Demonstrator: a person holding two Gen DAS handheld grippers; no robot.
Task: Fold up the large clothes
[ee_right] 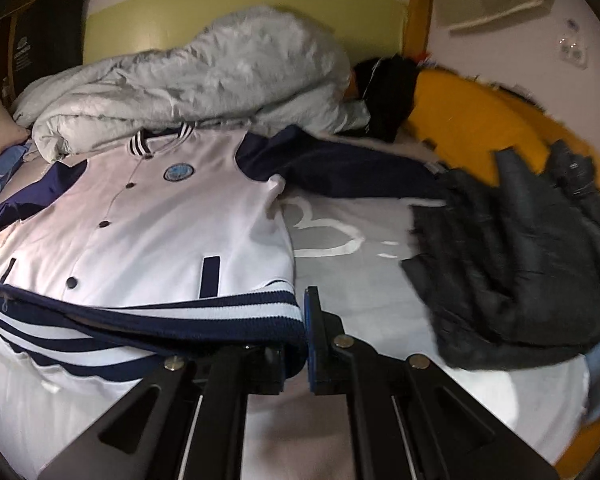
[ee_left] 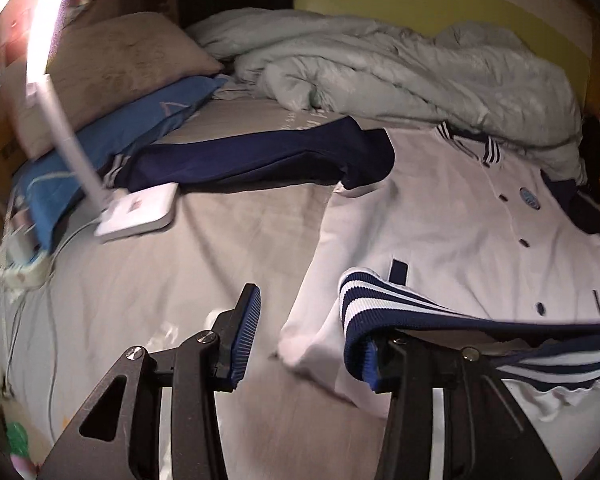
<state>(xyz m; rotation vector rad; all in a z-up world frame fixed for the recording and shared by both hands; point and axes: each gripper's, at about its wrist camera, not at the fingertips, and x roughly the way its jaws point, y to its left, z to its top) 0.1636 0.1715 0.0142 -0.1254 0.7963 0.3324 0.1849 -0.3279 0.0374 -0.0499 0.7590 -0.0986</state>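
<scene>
The white snap-front varsity jacket with navy sleeves point(ee_right: 148, 216) lies front-up on the grey-sheeted bed point(ee_left: 228, 232). The right tool point(ee_right: 305, 340) is clamped tight on one end of its navy-and-white striped ribbed hem point(ee_right: 204, 312). The left tool point(ee_left: 308, 344) stands partly open, the hem's other end draped over one finger point(ee_left: 374, 364), not pinched.

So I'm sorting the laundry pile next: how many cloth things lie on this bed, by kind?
Jackets: 2, the white and navy jacket and the dark padded jacket
Duvets: 1, the pale grey duvet
Pillows: 2, the tan pillow and the blue pillow
Total: 5
</scene>
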